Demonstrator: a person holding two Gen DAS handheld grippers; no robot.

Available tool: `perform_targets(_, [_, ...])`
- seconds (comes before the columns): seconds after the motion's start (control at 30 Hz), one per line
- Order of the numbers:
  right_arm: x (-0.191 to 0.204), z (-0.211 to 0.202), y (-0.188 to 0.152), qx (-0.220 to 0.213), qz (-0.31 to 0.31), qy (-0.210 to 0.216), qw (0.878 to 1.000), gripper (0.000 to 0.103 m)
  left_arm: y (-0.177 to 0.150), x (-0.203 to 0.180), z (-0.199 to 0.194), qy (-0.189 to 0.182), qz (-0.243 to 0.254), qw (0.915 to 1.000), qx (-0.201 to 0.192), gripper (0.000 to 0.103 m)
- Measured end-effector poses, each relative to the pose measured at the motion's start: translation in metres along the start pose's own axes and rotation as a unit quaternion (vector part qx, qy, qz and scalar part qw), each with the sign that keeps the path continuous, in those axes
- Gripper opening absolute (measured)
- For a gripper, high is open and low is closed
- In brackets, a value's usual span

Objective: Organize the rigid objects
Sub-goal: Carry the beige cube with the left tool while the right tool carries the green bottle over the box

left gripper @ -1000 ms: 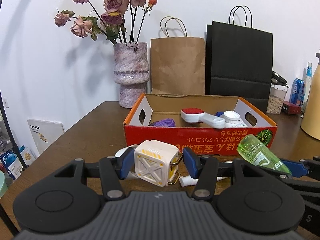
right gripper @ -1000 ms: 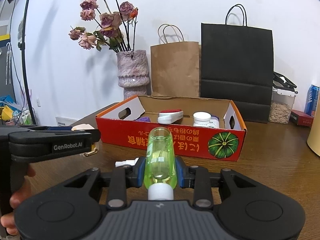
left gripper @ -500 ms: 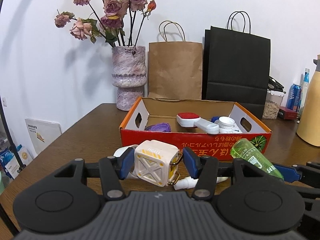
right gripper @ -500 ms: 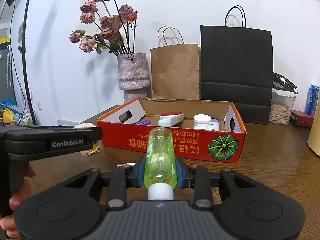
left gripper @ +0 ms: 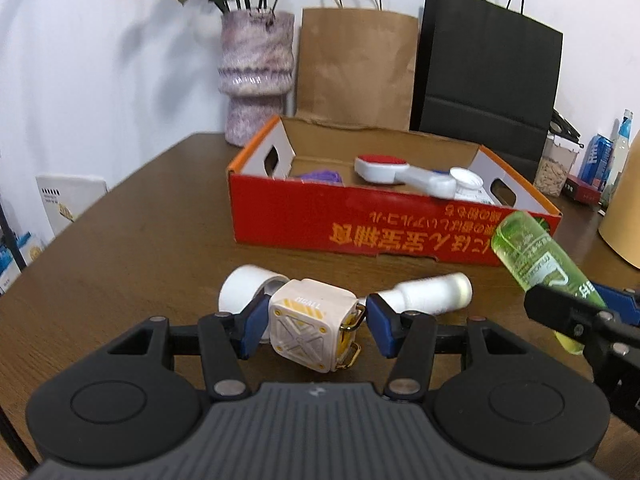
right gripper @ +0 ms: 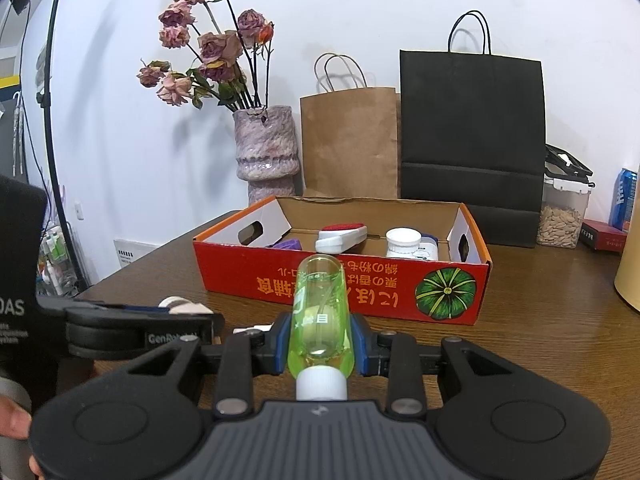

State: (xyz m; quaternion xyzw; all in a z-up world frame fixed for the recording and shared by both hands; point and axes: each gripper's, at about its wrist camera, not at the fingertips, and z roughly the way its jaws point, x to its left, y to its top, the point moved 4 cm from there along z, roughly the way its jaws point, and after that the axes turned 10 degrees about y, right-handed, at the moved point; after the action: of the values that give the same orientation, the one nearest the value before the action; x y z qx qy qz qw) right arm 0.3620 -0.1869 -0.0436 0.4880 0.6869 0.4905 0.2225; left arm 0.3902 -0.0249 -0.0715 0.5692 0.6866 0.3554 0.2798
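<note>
My left gripper (left gripper: 314, 320) is shut on a cream cube-shaped gadget (left gripper: 310, 322) with gold clips, held above the table. My right gripper (right gripper: 320, 344) is shut on a green translucent bottle (right gripper: 320, 312) with a white cap, pointing toward the red cardboard box (right gripper: 360, 284). The box (left gripper: 360, 220) holds a white brush with a red pad (left gripper: 384, 168), a white jar (left gripper: 464, 180) and a purple item (left gripper: 320, 176). A white tape roll (left gripper: 244, 284) and a white bottle (left gripper: 432, 292) lie on the table in front of the box.
Behind the box stand a pink vase with dried roses (right gripper: 266, 148), a brown paper bag (right gripper: 352, 140) and a black paper bag (right gripper: 472, 132). A seed container (right gripper: 562, 216), cans and a beige jug (left gripper: 624, 208) sit at the right. The brown table (left gripper: 140, 220) edge falls off at left.
The left gripper has risen and tilted down with the cube, so the tape roll and white bottle now show on the table. The right gripper has held nearly still with the green bottle.
</note>
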Motion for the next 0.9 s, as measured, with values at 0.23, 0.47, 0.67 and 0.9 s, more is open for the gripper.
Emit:
perform_targets(0.23, [0.0, 0.0, 0.0, 0.0, 0.0, 0.0, 1.0, 0.03, -0.004, -0.006, -0.002, -0.014, 0.003, 0.9999, 0.005, 0.055])
perform_targets(0.47, [0.0, 0.0, 0.0, 0.0, 0.001, 0.0, 1.0, 0.03, -0.004, -0.008, -0.016, -0.049, -0.007, 0.9988, -0.003, 0.055])
perform_targets(0.67, [-0.002, -0.001, 0.0, -0.002, 0.002, -0.001, 1.0, 0.03, -0.002, -0.009, -0.026, -0.053, -0.008, 0.9984, -0.016, 0.055])
perform_targets(0.9, [-0.001, -0.003, 0.003, -0.008, 0.001, -0.001, 1.0, 0.03, 0.009, -0.009, -0.04, -0.042, -0.01, 0.9978, -0.05, 0.055])
